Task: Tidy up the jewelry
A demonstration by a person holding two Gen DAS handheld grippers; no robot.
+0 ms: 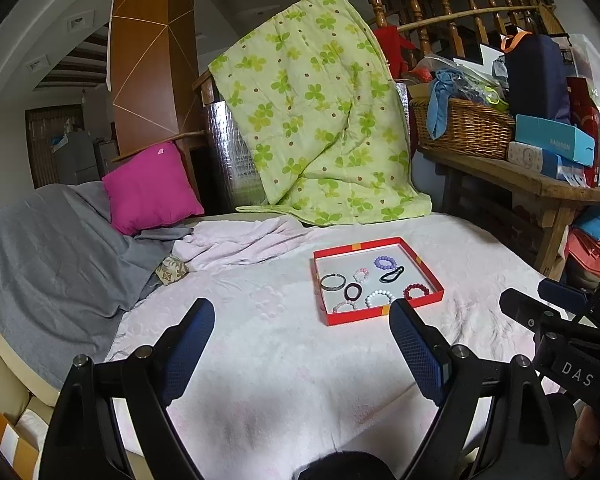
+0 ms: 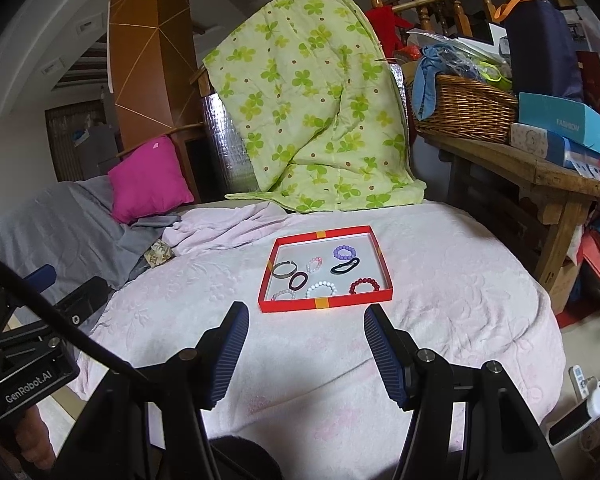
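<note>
A shallow red tray (image 2: 325, 305) is lying on a pale pink blanket (image 2: 440, 304) that is covering the bed, and all the jewelry is sitting inside it. Along the far side a purple bead bracelet (image 2: 343, 252) is resting just beside a black hair tie (image 2: 345, 266), with a small pink-and-white bead bracelet (image 2: 314, 265) to their left. At the left edge a silver bangle (image 2: 284, 270) is touching or nearly touching a dark maroon hair tie (image 2: 298, 280). Along the near side a pale pink bead bracelet (image 2: 283, 294), a white bead bracelet (image 2: 321, 289) and a dark red bead bracelet (image 2: 365, 286) are lying in a row.

The right tongs (image 2: 306, 354) are hovering over the blanket just short of the tray's near wall, spread apart with nothing between the blue pads. The left tongs (image 1: 302, 354) are hanging over the blanket too, spread wider and holding nothing; in the left wrist view the tray (image 1: 380, 314) is sitting ahead and to the right of them, its near corner just beside the right pad.

Behind the tray a green clover-print quilt (image 2: 312, 112) is draping down from a wooden railing onto the bed. A magenta pillow (image 2: 150, 178) is leaning on a grey sheet (image 2: 60, 232) at the left. To the right a wicker basket (image 2: 464, 114) and a blue box (image 2: 564, 122) are crowding a wooden tabletop (image 2: 540, 172).
</note>
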